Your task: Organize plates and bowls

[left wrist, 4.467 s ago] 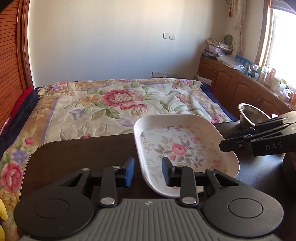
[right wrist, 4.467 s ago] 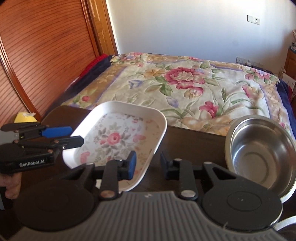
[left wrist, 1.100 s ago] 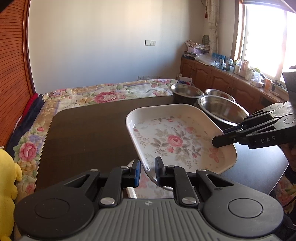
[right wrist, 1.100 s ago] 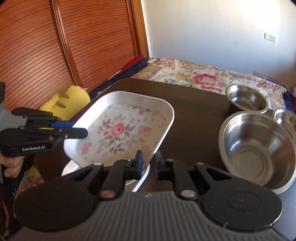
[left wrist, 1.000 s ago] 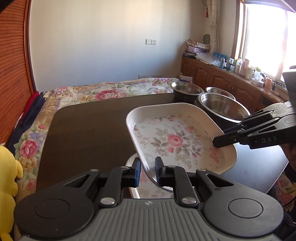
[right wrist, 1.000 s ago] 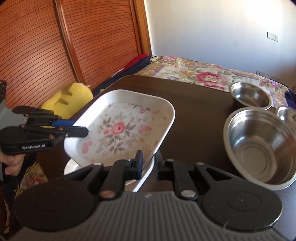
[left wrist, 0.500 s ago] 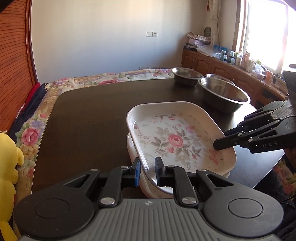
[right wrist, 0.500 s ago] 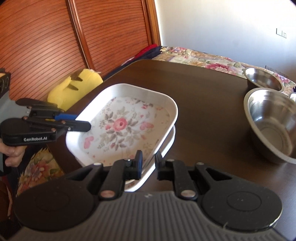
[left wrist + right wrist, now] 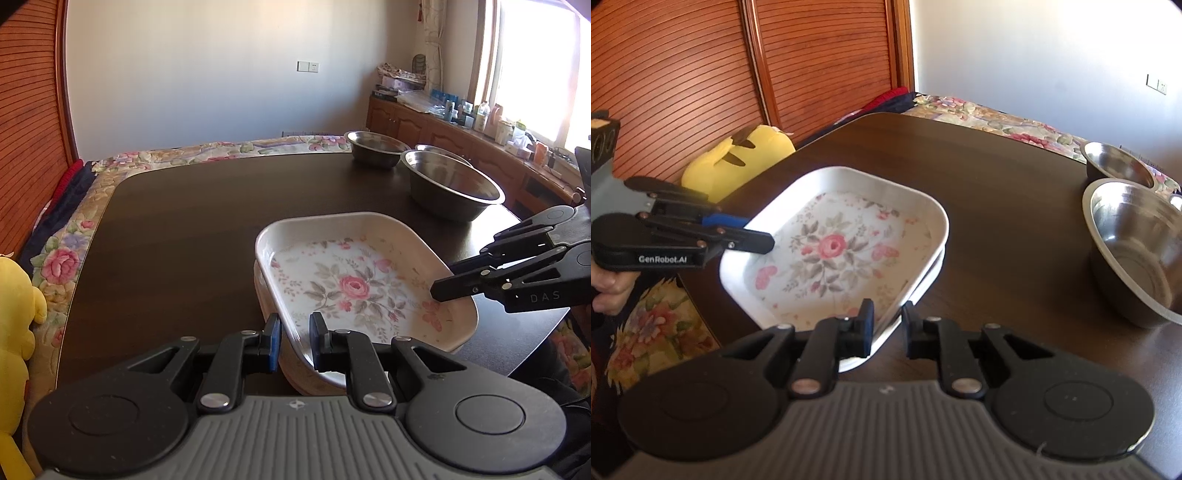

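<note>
Jaws clamping nested floral plate (image 9: pixel 354 284)

We see a daylit room, bright on one side and dimmer on the other. In the left wrist view the window (image 9: pixel 535 70) at upper right is blown out to white, and haze washes over the bottles on the sill below it. Sun strikes the floral plate (image 9: pixel 354 284) warmly there; in the right wrist view the same plate looks cooler and slightly soft. The steel bowl (image 9: pixel 1137 251) carries pale reflections. The dark worktop (image 9: pixel 192 236) shows a dull sheen. Fisheye bending curves the wooden doors (image 9: pixel 701 74) and blackens the corners. We find both views reasonably sharp at the centre.
</note>
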